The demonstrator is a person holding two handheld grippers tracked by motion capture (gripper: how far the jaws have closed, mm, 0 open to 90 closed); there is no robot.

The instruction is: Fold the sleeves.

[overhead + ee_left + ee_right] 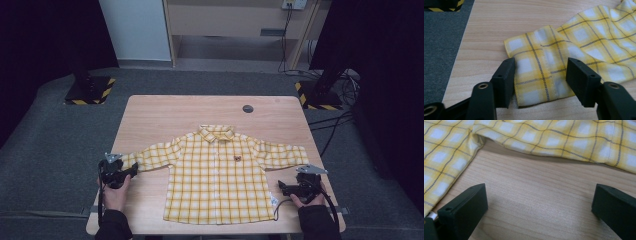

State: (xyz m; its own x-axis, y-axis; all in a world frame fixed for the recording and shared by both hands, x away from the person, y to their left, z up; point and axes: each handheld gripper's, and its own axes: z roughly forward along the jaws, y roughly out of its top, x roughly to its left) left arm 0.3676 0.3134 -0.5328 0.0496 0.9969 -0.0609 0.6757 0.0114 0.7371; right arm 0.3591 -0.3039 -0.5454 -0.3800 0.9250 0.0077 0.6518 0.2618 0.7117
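A yellow plaid shirt (217, 175) lies flat, front up, on the wooden table (165, 115), sleeves spread to both sides. My left gripper (131, 170) sits at the end of the shirt's left-hand sleeve. In the left gripper view, the sleeve cuff (536, 70) lies flat between the half-spread jaws of that gripper (541, 75), one jaw at the cuff's edge and the other over the fabric. My right gripper (282, 187) rests near the shirt's lower right corner. Its jaws (539, 202) stand wide open over bare wood, with the other sleeve (549, 142) just beyond them.
A small dark round cap (247, 108) is set in the table near its far edge. Grey carpet surrounds the table. Two stand bases with yellow-black stripes (90, 90) (320, 95) sit on the floor behind it, with cables at the right.
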